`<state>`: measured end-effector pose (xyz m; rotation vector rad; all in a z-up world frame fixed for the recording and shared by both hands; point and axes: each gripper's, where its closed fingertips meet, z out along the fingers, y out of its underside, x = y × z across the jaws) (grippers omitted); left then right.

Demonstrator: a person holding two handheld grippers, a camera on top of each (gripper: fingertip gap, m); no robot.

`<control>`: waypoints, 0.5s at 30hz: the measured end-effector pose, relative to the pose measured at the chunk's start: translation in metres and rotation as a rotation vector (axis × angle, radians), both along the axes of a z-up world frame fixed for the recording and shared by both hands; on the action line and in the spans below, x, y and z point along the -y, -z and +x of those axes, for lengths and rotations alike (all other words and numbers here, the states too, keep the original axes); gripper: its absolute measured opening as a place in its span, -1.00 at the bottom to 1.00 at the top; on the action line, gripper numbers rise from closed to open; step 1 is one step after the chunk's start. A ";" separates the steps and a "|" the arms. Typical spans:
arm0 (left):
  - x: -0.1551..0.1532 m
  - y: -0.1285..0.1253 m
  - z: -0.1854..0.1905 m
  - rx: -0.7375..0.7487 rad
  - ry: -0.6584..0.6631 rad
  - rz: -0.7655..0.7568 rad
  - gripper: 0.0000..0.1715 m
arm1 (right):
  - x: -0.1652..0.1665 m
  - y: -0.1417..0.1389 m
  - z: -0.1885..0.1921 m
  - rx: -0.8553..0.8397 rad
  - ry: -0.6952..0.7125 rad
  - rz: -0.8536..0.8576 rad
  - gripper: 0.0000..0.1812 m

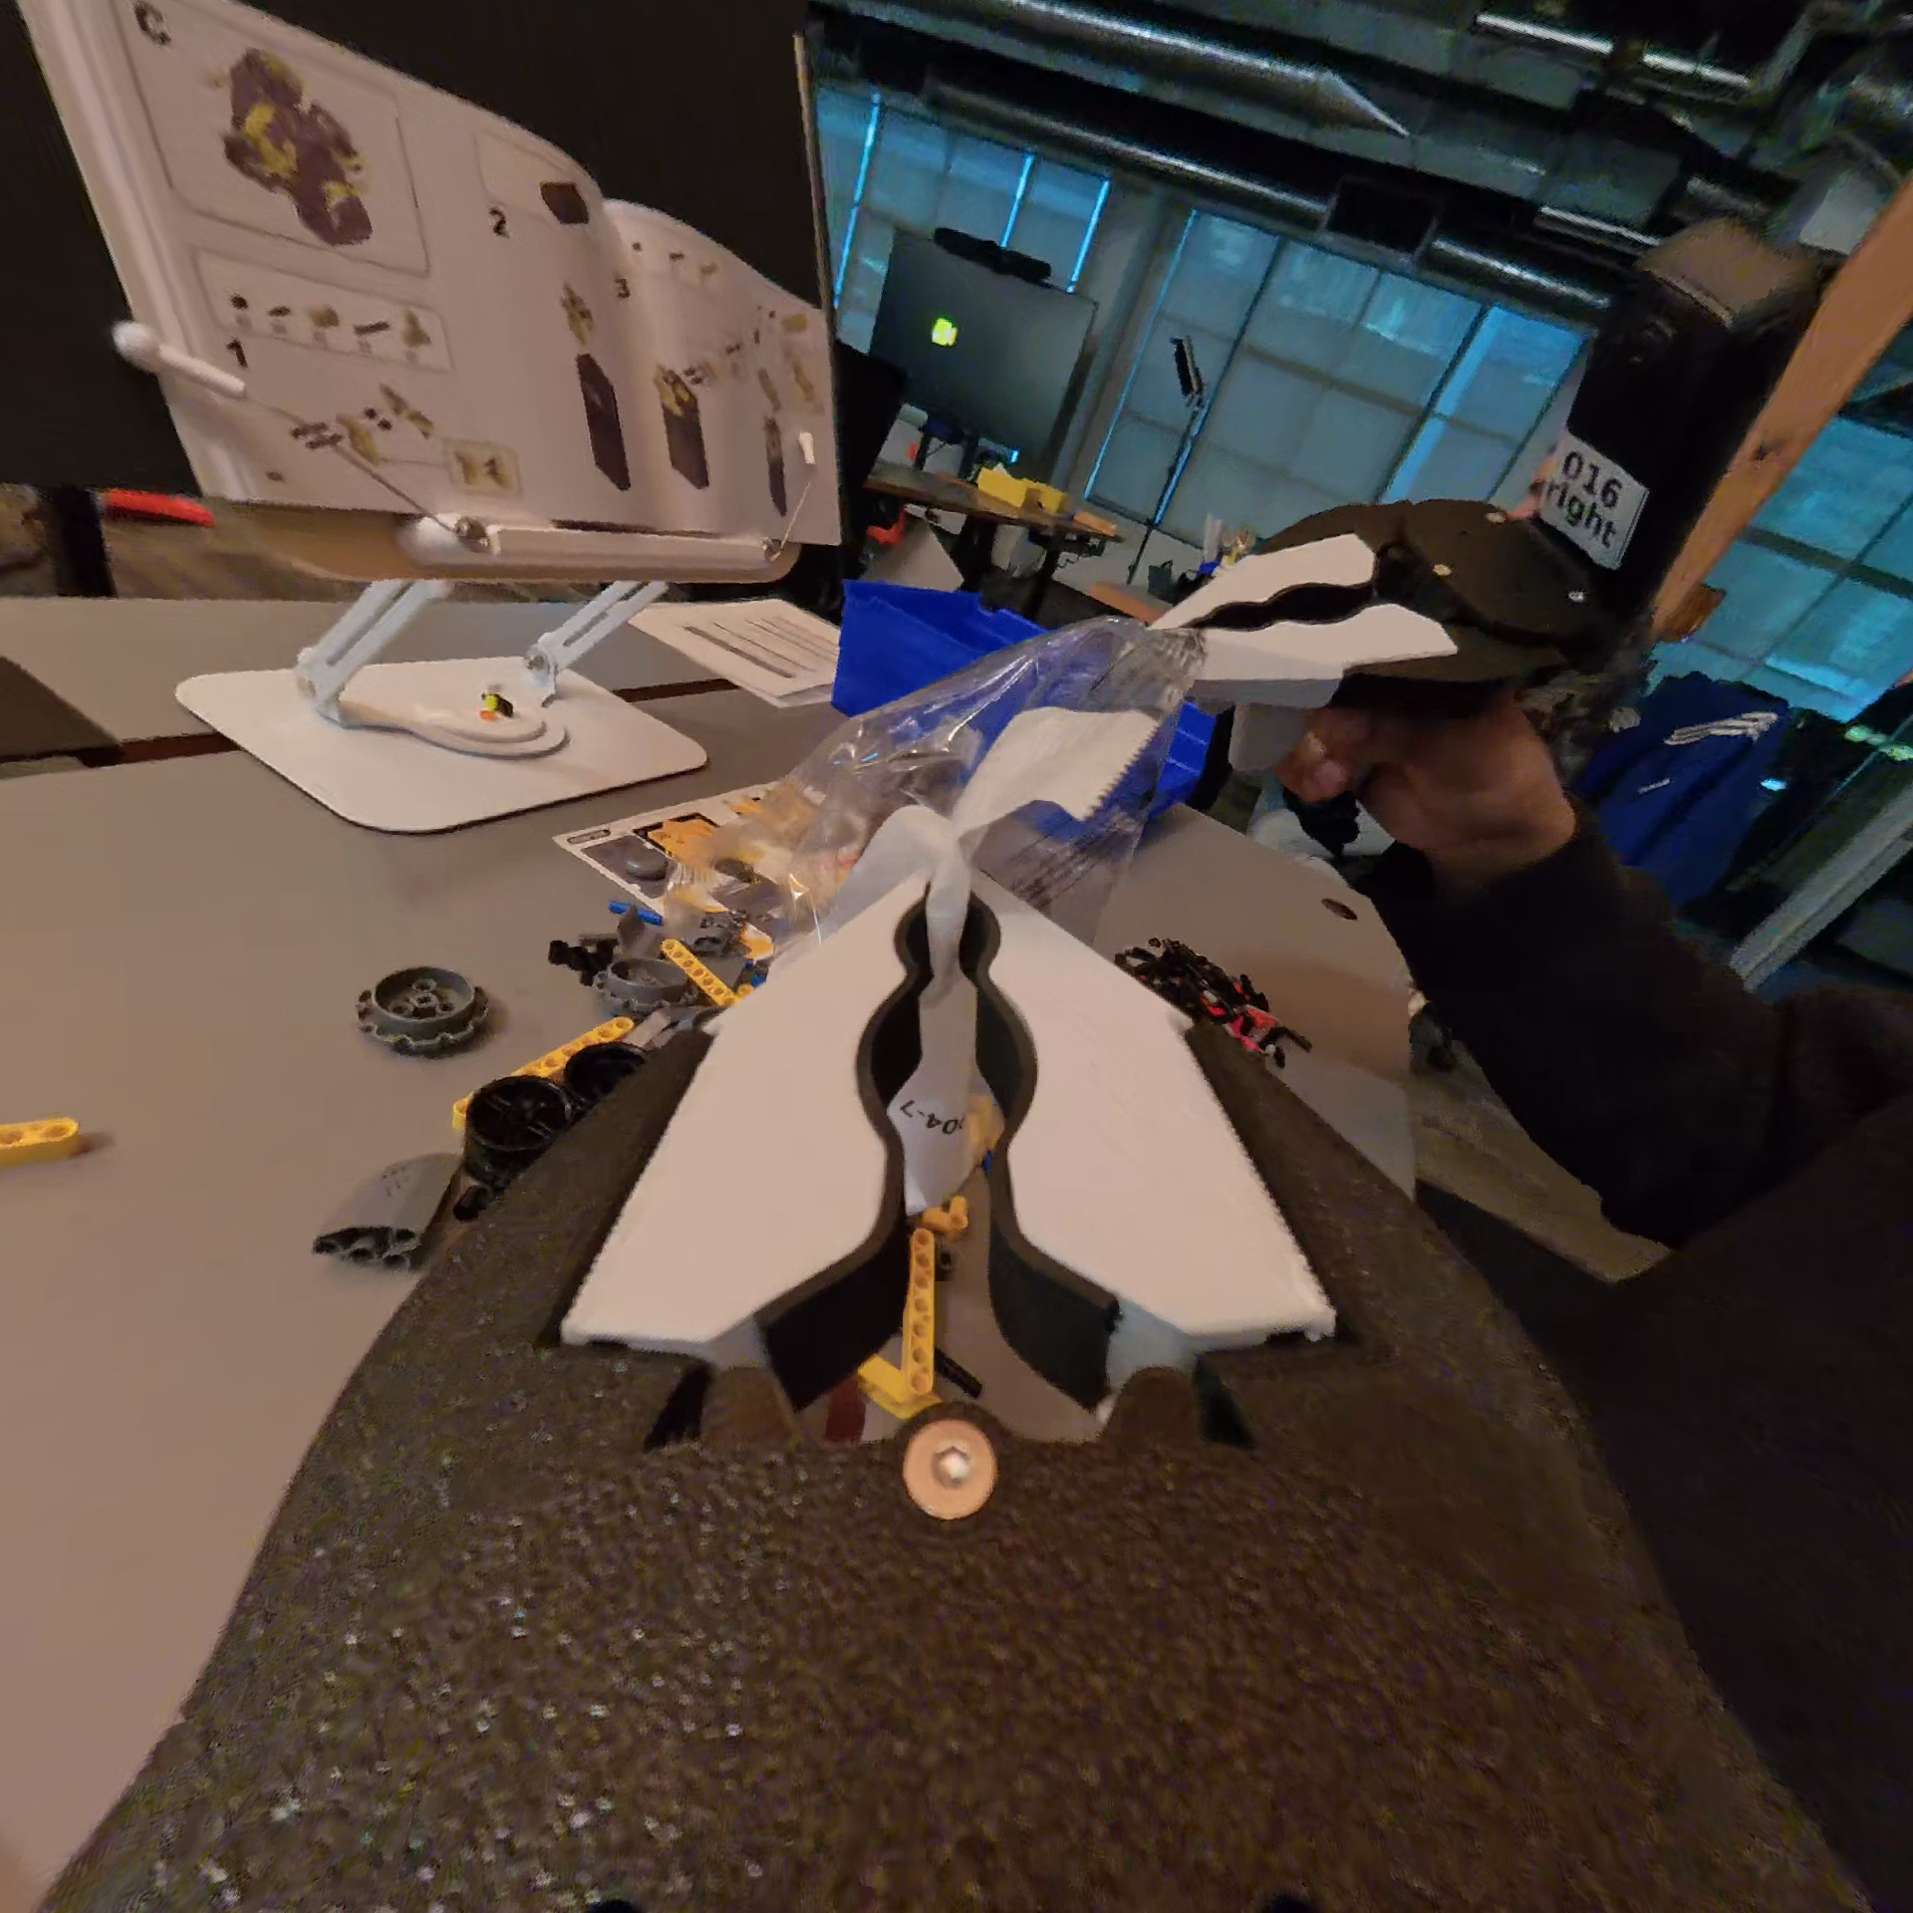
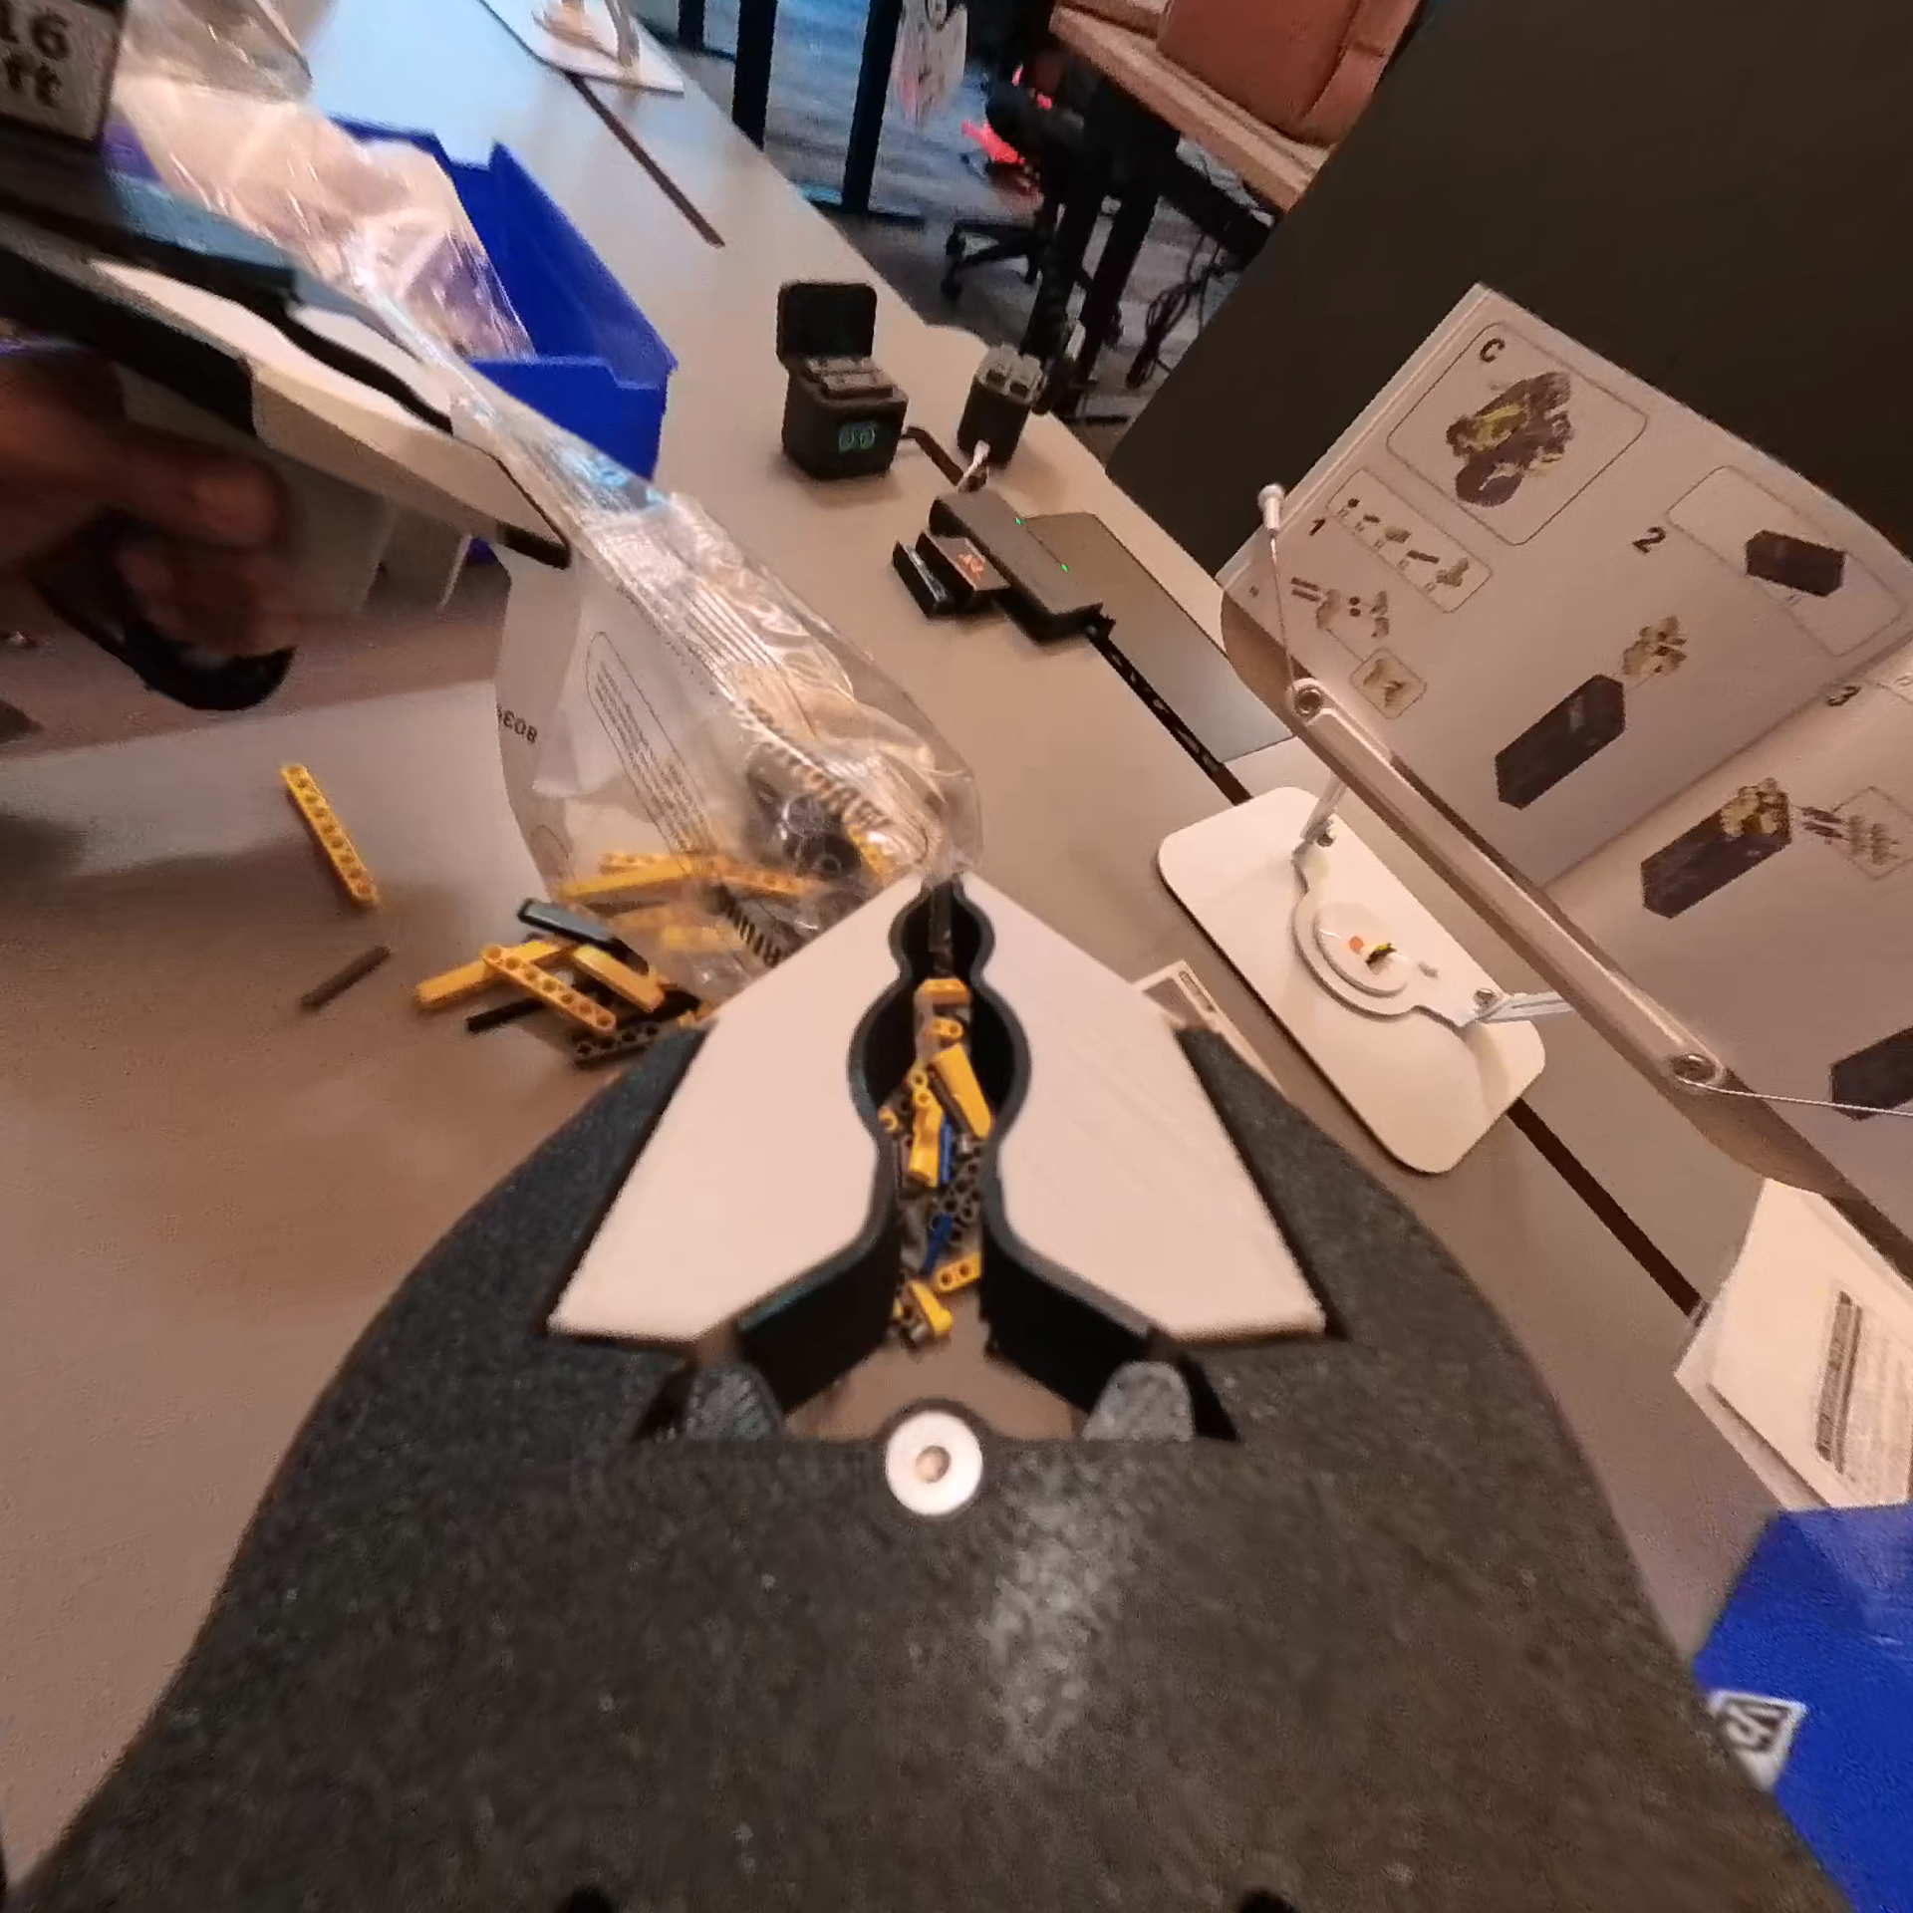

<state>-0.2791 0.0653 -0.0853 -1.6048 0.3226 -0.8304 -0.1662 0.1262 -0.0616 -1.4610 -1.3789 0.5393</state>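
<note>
A clear plastic bag (image 1: 994,766) of building pieces hangs stretched between both grippers above the grey table (image 1: 186,932). My left gripper (image 1: 947,895) is shut on one bunched white end of it. My right gripper (image 1: 1190,642), held by a hand, is shut on the other end. In the right wrist view the right gripper (image 2: 944,892) pinches the bag (image 2: 704,725) at its low corner and the left gripper (image 2: 538,538) grips it higher up. Yellow beams lie in the bag's low end. Yellow and black pieces (image 2: 559,983) lie on the table below it.
Loose parts lie around: a grey hub (image 1: 422,1009), a black tyre (image 1: 518,1123), a yellow beam (image 2: 329,833), a pile of small red and black parts (image 1: 1211,983). An instruction booklet on a white stand (image 1: 445,342), a blue bin (image 2: 559,290), black chargers (image 2: 839,414) stand behind. My hands' fingertips stand some 15 cm from each other.
</note>
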 end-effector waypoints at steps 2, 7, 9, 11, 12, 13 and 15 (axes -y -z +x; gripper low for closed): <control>-0.001 -0.002 0.000 -0.048 -0.021 0.017 -1.00 | -0.001 0.001 0.001 0.008 0.006 0.006 -1.00; 0.001 -0.008 0.000 -0.036 -0.007 0.011 -1.00 | 0.003 -0.007 0.001 -0.016 -0.006 0.014 -1.00; 0.001 -0.009 0.000 -0.044 -0.014 0.017 -1.00 | 0.003 -0.005 0.002 -0.008 0.000 0.026 -1.00; 0.002 -0.015 -0.002 -0.054 -0.039 0.048 -1.00 | 0.005 -0.009 0.002 -0.039 0.000 0.029 -0.97; 0.004 -0.021 -0.004 -0.059 -0.052 0.067 -1.00 | 0.008 -0.013 0.002 -0.065 -0.003 0.028 -0.91; 0.007 -0.028 -0.007 -0.062 -0.068 0.087 -1.00 | 0.010 -0.017 0.003 -0.092 -0.005 0.027 -0.78; 0.014 -0.048 -0.020 -0.076 -0.135 0.133 -1.00 | 0.013 -0.024 0.007 -0.139 -0.006 0.021 -0.66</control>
